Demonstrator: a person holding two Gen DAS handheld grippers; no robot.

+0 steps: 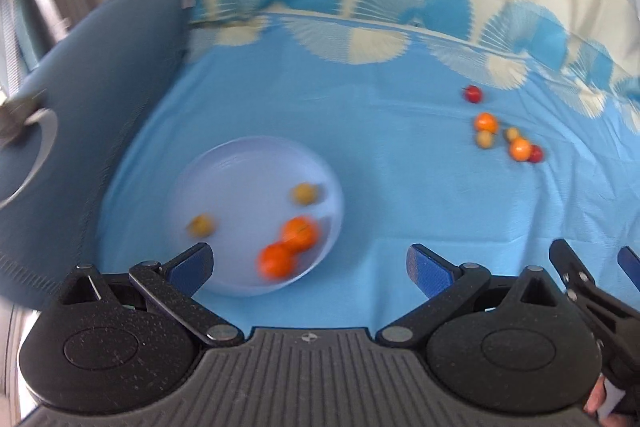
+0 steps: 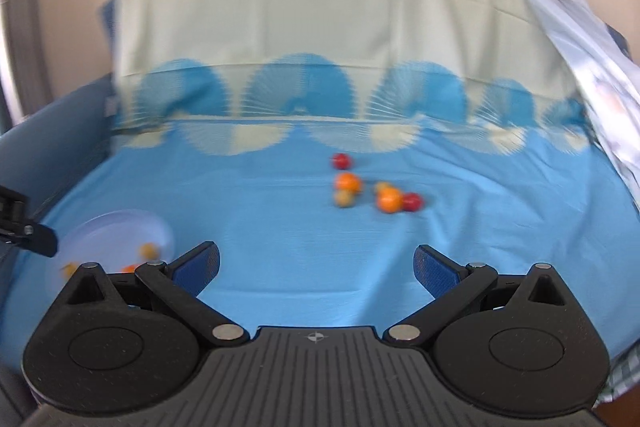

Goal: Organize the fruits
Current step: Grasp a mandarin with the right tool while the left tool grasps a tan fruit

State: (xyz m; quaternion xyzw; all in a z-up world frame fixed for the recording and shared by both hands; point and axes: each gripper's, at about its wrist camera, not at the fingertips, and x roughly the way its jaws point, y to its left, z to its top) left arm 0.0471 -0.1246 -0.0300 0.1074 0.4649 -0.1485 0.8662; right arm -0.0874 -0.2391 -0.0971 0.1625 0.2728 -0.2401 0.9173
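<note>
Holding both claws above the blue sheet [image 2: 280, 227], we keep each one released, jaws spread wide and gripping nothing. Our left claw [image 1: 310, 267] hovers at the near rim of the pale plate [image 1: 240, 167], which lies ahead of it and slightly to its left. On that plate we see two orange fruits [image 1: 288, 247] touching each other close to the left finger side, plus two yellowish fruits [image 1: 305, 193], one further ahead and one [image 1: 201, 225] off to the left; all are blurred. Ahead and well to the right of this claw, a loose cluster of fruits [image 1: 504, 139] rests on the sheet, with one red fruit [image 1: 473, 93] just beyond it. Our right claw [image 2: 316, 267] faces that same cluster [image 2: 376, 193] ahead, slightly right of centre and well apart from its fingertips. The plate [image 2: 120, 227] sits to this claw's left, partly hidden behind its left finger.
</note>
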